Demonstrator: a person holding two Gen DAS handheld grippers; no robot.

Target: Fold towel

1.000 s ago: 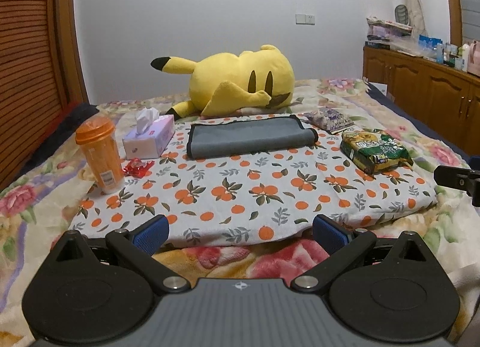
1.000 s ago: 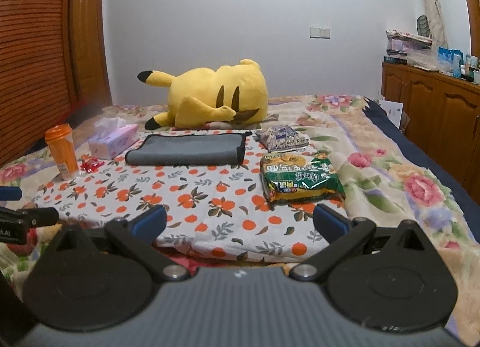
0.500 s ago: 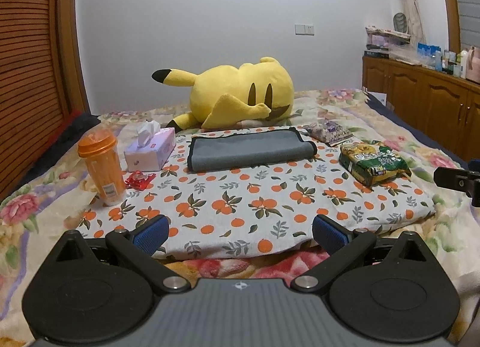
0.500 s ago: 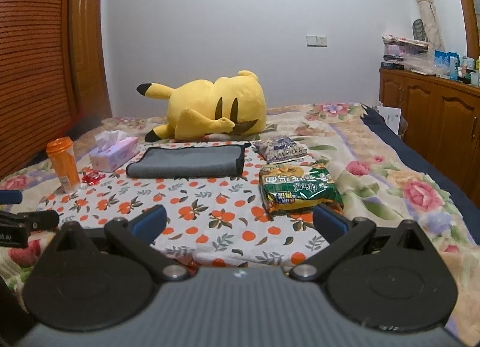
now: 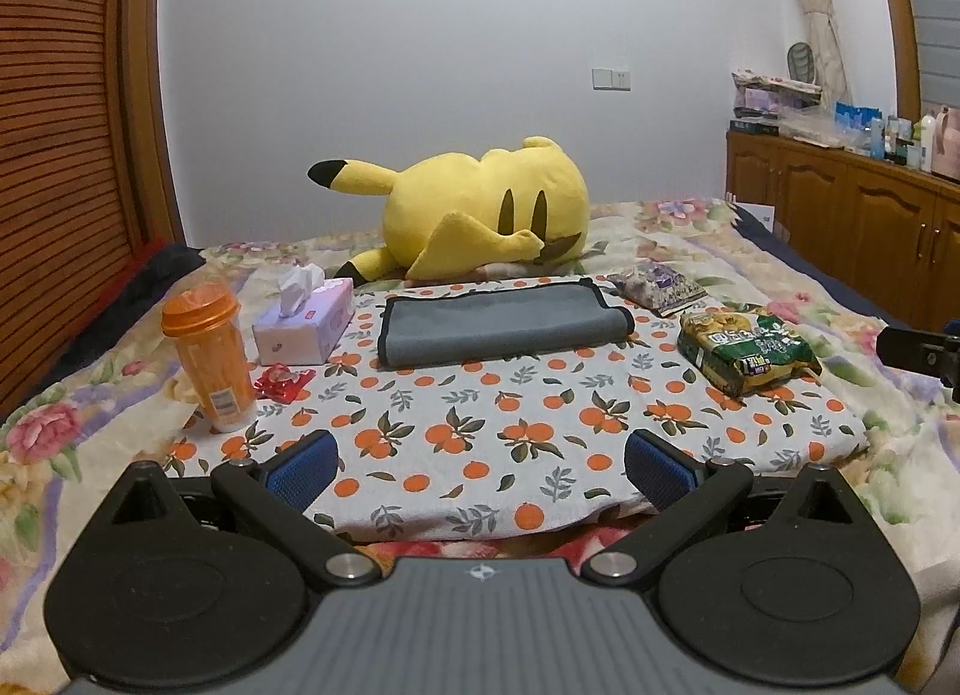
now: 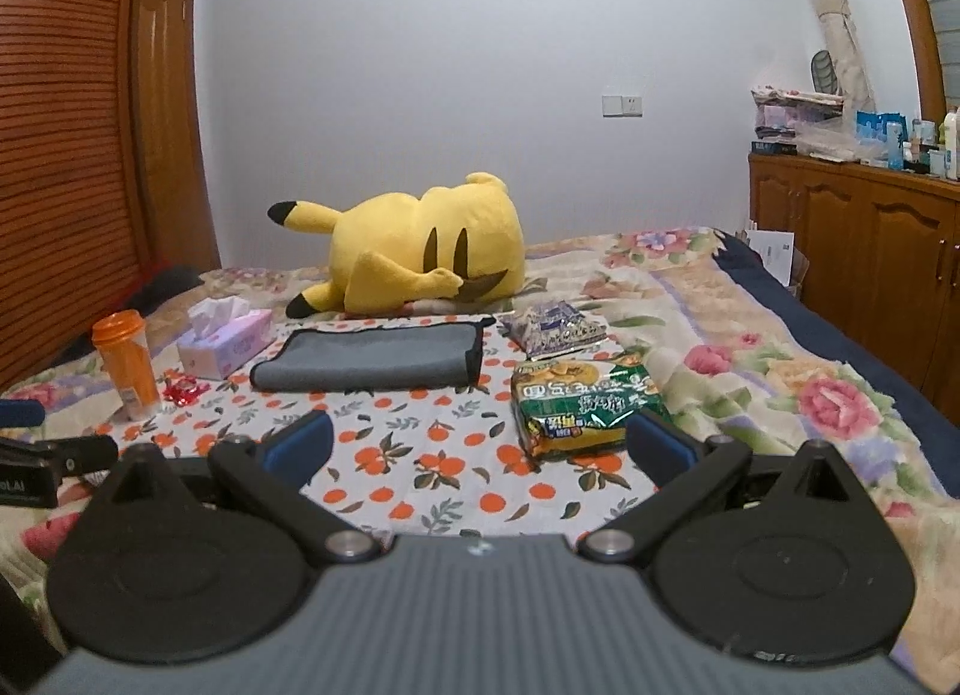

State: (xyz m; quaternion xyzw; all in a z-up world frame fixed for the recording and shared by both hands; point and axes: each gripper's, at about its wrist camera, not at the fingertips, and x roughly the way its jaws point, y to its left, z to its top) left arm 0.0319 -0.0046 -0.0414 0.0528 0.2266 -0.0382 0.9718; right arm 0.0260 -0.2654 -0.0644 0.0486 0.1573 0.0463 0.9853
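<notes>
Lying folded on the far half of the orange-print cloth point(image 5: 480, 431), one grey towel point(image 5: 501, 323) with black edging rests flat, just in front of one yellow plush toy point(image 5: 480, 215). Both grippers are well short of it, above the cloth's near edge.

Left gripper point(image 5: 480, 461): two blue-padded fingers point(image 5: 300, 464) spread wide apart, nothing between them. Right gripper point(image 6: 477, 443): likewise two fingers point(image 6: 300, 443) set apart and empty; in the right wrist view its right finger overlaps the near corner of the green packet.

Item count on the bed point(image 5: 780, 287):
- One orange bottle point(image 5: 210, 356), upright, at the cloth's left edge.
- One tissue box point(image 5: 306, 320), left of the towel, a tissue protruding from the top.
- One red wrapper point(image 5: 282, 380), between bottle and tissue box.
- Two snack packets: one purple point(image 5: 657, 284) off the towel's right end, one green point(image 5: 747, 350) nearer the cameras on the right.

One wooden cabinet point(image 5: 852, 221) stands along the right wall, carrying assorted small containers too small to count.
</notes>
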